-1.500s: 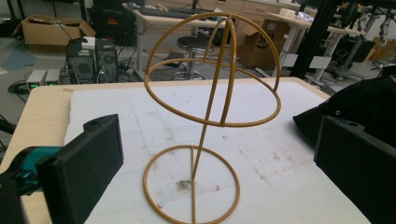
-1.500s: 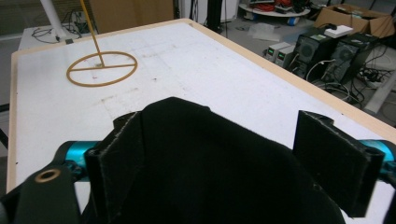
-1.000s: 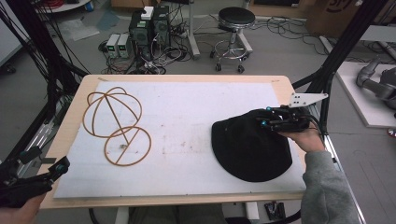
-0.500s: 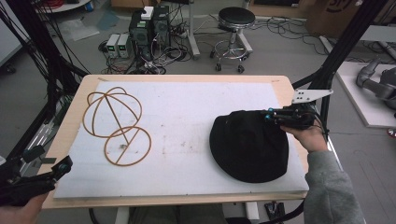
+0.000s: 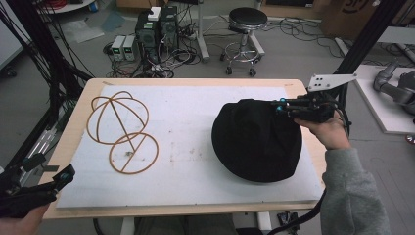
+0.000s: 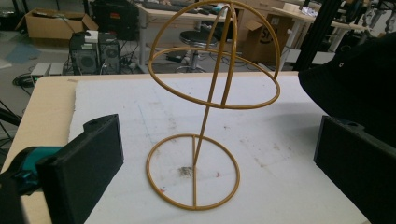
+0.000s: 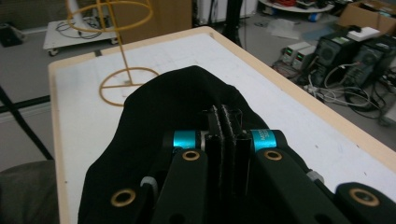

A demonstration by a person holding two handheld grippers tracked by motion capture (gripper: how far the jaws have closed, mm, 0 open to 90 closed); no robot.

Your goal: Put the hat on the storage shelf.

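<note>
A black hat [image 5: 257, 142] lies on the right half of the white board, and its edge nearest my right hand is pinched up. My right gripper [image 5: 281, 108] is shut on that edge; in the right gripper view the jaws stand pressed together [image 7: 222, 114] with black cloth [image 7: 177, 98] bunched around them. A gold wire hat stand [image 5: 122, 127] stands upright on the left of the board, with a round base and a wire dome [image 6: 210, 93]. My left gripper [image 5: 63, 176] is open at the table's front left corner, facing the stand from some distance, jaws wide apart [image 6: 219, 126].
The white board [image 5: 195, 112] covers most of the wooden table [image 5: 78, 112]. Black frame posts [image 5: 362, 49] stand at both sides. Behind the table are a stool [image 5: 247, 22] and computer boxes [image 5: 156, 27] among cables on the floor.
My right gripper has moved a little toward the far right, drawing the hat's edge with it. The left gripper has hardly moved.
</note>
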